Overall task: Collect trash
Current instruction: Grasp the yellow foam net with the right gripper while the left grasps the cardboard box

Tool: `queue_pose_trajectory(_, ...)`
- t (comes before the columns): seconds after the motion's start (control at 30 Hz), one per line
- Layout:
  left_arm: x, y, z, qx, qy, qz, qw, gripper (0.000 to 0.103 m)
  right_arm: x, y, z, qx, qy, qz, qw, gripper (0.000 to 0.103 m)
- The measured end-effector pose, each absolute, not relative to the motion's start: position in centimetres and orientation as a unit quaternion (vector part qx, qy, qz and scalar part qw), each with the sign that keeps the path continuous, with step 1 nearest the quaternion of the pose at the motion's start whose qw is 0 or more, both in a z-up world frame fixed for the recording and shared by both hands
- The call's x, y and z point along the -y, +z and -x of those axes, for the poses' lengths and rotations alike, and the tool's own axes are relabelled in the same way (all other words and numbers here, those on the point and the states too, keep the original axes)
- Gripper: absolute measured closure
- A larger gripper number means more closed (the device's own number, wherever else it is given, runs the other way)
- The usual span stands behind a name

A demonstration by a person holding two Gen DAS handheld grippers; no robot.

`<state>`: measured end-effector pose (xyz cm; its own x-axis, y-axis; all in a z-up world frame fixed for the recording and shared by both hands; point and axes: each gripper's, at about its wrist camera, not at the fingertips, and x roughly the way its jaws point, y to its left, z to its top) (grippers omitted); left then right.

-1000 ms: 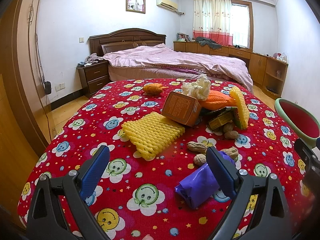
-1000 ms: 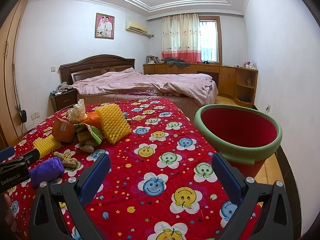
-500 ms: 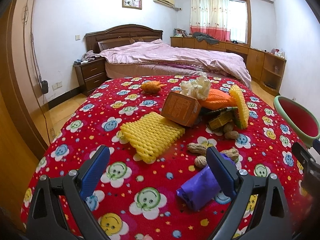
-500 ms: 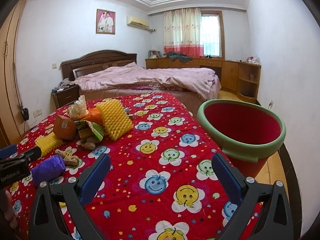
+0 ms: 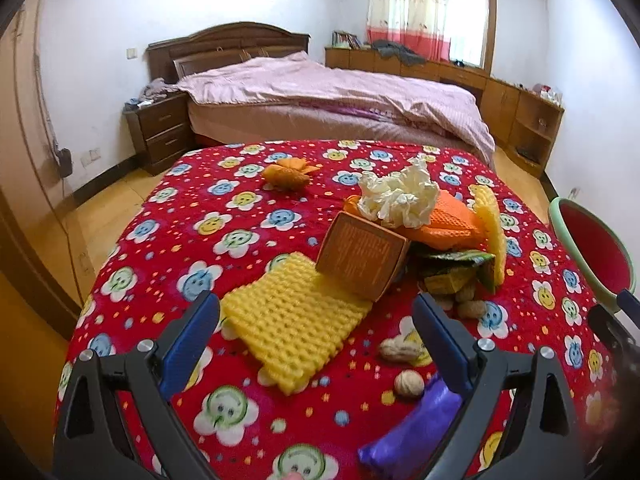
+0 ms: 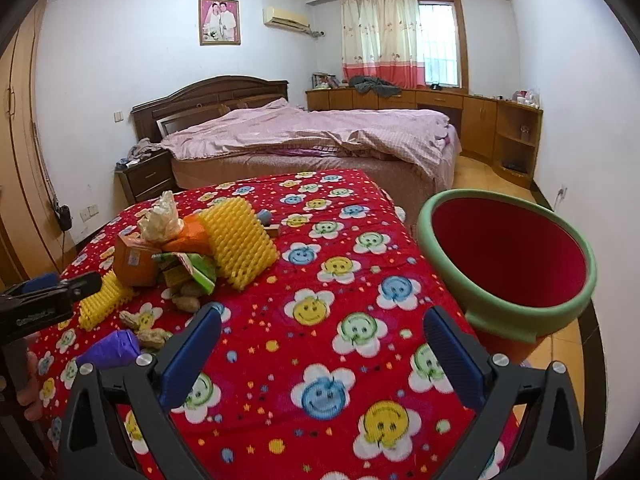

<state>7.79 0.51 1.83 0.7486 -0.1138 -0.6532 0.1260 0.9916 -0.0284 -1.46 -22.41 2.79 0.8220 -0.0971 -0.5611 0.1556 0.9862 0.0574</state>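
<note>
Left gripper (image 5: 316, 320): being held spread and empty above the yellow foam net (image 5: 294, 316).
Right gripper (image 6: 322, 336): being held parted, grasping nothing.
Trash: being left piled on the red tablecloth (image 6: 340, 272).
Bin (image 6: 508, 256): apparently unfilled; collection judged barely begun.

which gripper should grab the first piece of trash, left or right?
Left, probably. The left gripper is open with the flat yellow foam net lying between its fingers. The right gripper is open too, but over bare tablecloth, nearer the red bin.
</note>
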Motion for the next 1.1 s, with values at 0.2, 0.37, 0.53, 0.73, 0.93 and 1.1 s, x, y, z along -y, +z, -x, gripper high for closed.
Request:
queue_pose_trajectory(0.2,0.8,2.0,-10.4,-0.365,-0.085,-0.032,0.927,0.007,23.1,3.4,-0.7,-0.32,-0.049,-0.062,0.944,0.0)
queue_pose_trajectory(0.37,1.4,1.6,-12.3,-0.385,-0.11,-0.041,0.915,0.018,23.2,3.7,-3.1,-0.359,-0.034,-0.068,0.93,0.0)
queue_pose_trajectory(0.53,1.2,1.1,-13.9,-0.409,-0.141,-0.012,0.901,0.029,22.3,3.8,-5.2,-0.369,-0.023,-0.052,0.928,0.0)
queue_pose_trajectory(0.73,1.3,0.7,-14.9,-0.422,-0.172,0.017,0.89,0.045,21.8,3.4,-8.1,-0.383,-0.009,-0.062,0.922,0.0)
queue_pose_trajectory(0.93,1.0,1.7,-14.3,-0.4,-0.168,0.016,0.901,0.046,21.2,3.0,-10.7,-0.388,0.009,-0.061,0.92,0.0)
queue_pose_trajectory(1.1,0.1,2.6,-14.0,-0.389,-0.152,0.034,0.908,0.046,20.4,2.4,-12.7,-0.394,0.027,-0.054,0.917,0.0)
